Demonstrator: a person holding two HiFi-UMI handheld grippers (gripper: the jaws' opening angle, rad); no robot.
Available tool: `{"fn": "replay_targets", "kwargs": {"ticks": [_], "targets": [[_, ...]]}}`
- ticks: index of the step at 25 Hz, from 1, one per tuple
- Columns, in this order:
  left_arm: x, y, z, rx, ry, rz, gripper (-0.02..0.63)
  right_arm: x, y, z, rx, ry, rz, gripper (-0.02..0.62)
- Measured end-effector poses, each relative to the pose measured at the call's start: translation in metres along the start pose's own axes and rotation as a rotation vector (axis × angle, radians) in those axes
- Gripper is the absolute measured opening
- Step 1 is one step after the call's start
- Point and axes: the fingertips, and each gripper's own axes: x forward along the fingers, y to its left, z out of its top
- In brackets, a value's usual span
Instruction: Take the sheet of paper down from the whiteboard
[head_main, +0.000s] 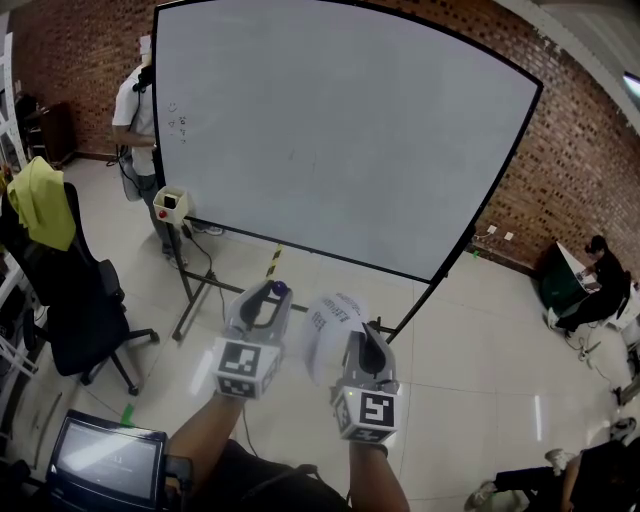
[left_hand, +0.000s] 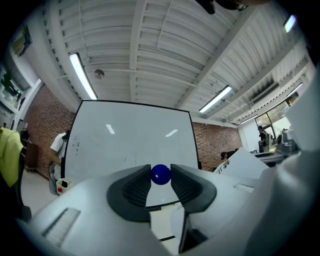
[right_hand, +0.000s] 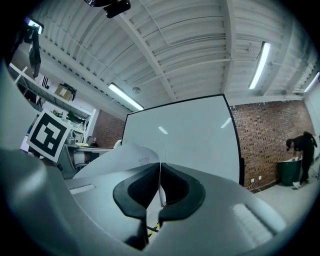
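Note:
The large whiteboard (head_main: 340, 130) stands ahead on a wheeled frame, bare except for small marks at its upper left. My right gripper (head_main: 362, 335) is shut on the white sheet of paper (head_main: 325, 335), which curls up and to the left off the board. In the right gripper view the sheet (right_hand: 125, 155) runs edge-on between the closed pads (right_hand: 172, 187). My left gripper (head_main: 278, 290) is shut on a small blue round magnet (left_hand: 161, 174), pinched at its fingertips. Both grippers are held low in front of the board, side by side.
A person (head_main: 135, 110) stands behind the board's left edge. A red-and-white box (head_main: 170, 205) hangs on the board's stand. A black office chair (head_main: 70, 290) with a yellow-green cloth (head_main: 40, 200) is at the left. Someone sits by the brick wall (head_main: 600, 270). A screen (head_main: 105, 460) lies at the bottom left.

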Motion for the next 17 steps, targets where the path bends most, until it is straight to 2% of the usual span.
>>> {"fn": "replay_targets", "kwargs": {"ticks": [17], "targets": [[0.0002,-0.0038,0.001,0.01,-0.004,0.012,0.124,-0.0022,0.0017,0.006,-0.033,-0.009,0.005,0.014]]}}
